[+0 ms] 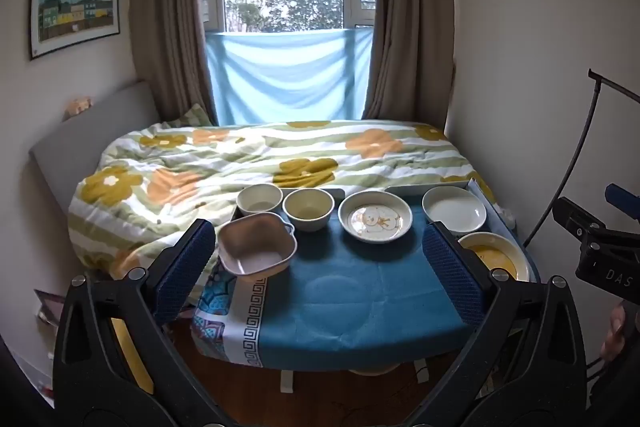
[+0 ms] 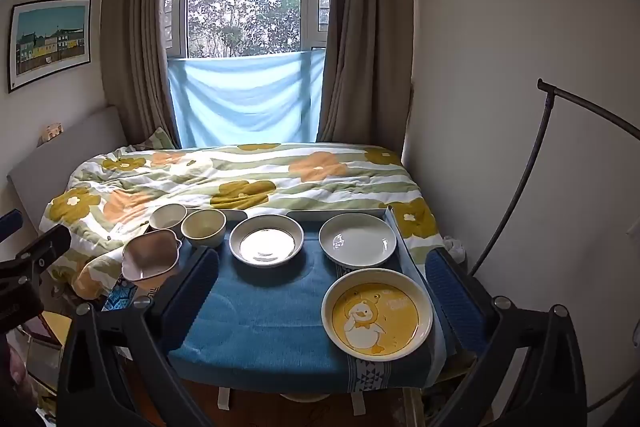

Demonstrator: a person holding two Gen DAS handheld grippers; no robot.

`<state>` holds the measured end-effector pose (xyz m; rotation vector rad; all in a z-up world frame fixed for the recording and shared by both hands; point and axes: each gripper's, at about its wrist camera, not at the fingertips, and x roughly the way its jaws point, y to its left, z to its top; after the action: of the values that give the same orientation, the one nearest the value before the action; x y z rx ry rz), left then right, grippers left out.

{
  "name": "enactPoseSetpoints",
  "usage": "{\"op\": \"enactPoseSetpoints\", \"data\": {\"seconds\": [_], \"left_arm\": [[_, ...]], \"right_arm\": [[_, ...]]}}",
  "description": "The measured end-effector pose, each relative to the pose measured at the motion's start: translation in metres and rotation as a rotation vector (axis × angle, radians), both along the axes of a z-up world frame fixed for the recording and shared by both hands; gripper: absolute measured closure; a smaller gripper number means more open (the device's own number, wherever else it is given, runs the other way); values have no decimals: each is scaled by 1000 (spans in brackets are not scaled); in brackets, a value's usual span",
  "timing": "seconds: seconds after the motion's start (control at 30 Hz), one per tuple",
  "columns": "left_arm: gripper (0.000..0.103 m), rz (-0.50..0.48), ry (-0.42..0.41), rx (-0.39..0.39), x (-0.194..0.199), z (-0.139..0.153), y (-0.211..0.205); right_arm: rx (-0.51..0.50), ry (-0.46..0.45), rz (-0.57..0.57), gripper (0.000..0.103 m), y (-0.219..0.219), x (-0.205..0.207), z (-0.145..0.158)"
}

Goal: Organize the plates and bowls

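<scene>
A small table with a blue cloth holds several dishes. At the back left stand a cream bowl and a yellowish bowl. A pink square bowl sits at the left edge. A plate with a bear picture is in the middle, a white plate at the back right, and a yellow duck plate at the front right. My left gripper and right gripper are both open and empty, held before the table.
A bed with a flowered quilt lies right behind the table. A white wall and a black curved stand are at the right. The right gripper's body shows at the left wrist view's right edge.
</scene>
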<state>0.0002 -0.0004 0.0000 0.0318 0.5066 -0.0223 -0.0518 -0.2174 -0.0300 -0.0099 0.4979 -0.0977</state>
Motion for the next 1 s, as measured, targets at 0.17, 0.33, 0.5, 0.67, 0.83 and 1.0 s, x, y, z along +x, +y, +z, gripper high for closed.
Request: {"op": "enactPoseSetpoints", "data": {"seconds": [0.17,0.33,0.5,0.67,0.83,1.0], "left_arm": [[1,1,3,8,4,1,-2],[1,4,0,15,4,0,-5],[1,6,-3,10,6,-5,0],[1,4,0,7,8,-6,3],[1,6,2,0,8,-5,3],[1,9,6,0,9,-5,3]], "right_arm": [[-3,2,-1,0,1,1,-1],[0,3,0,0,1,2,-1],[-1,6,0,0,0,3,-2],[-7,9,1,0,6,8,-4],[-9,10,0,0,12,9,-2],[-8,10,0,0,10,9,-3]]}}
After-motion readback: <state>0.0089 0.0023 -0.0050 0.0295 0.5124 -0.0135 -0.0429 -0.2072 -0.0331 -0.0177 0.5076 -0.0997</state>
